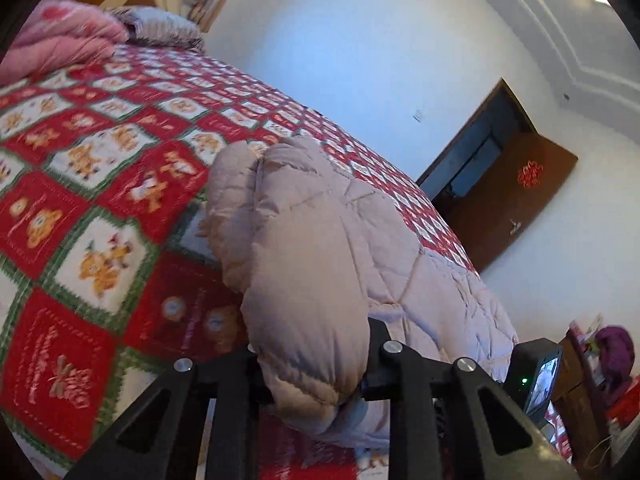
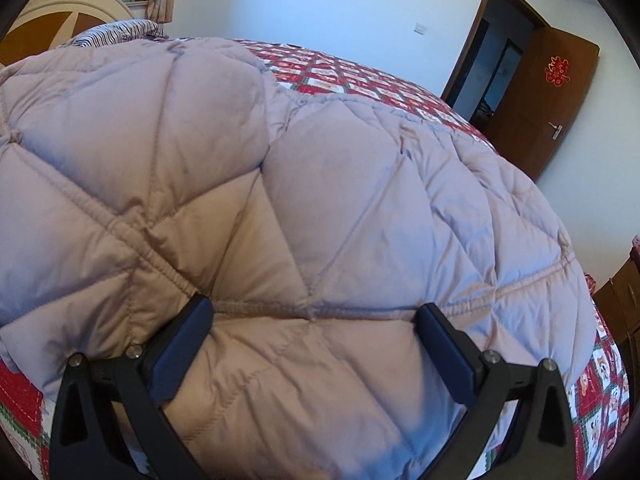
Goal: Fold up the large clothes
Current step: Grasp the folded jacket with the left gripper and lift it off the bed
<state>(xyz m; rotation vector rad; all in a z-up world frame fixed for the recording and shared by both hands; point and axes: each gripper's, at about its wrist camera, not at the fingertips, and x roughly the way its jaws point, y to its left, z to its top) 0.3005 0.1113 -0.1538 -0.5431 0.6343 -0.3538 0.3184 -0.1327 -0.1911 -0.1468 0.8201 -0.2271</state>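
- Upper left of the left wrist view: a pink bundle of bedding [image 1: 60, 40] sits at the head of the bed, with a grey striped pillow [image 1: 160, 26] just beside it.
- Below that, the bedspread [image 1: 100, 160] with red and white squares and small bear figures fills the left half of the picture.
- Bottom centre of the same view: the left tool [image 1: 316, 376] is clamped on a puffy sleeve of the pale quilted coat [image 1: 312, 240]. The padding bulges up between the black fingers, and the sleeve stands raised off the bedspread.
- To the right the rest of the coat lies along the bed towards the lower right, where part of the other tool's black body shows with a small green light.
- Far right: a brown door [image 1: 516, 200] stands open, with a red ornament on it.
- In the right wrist view the coat [image 2: 280, 180] takes up nearly the whole picture, spread flat on the bed, its diamond stitching plain to see.
- Bottom centre there: the right tool [image 2: 312, 316] has its fingers wide apart. Both tips rest against the coat along an elastic seam, with nothing pinched.
- The bedspread [image 2: 360, 80] shows only as a strip beyond the coat and at the lower corners.
- Upper right: the same door [image 2: 536, 92], ajar against a white wall.
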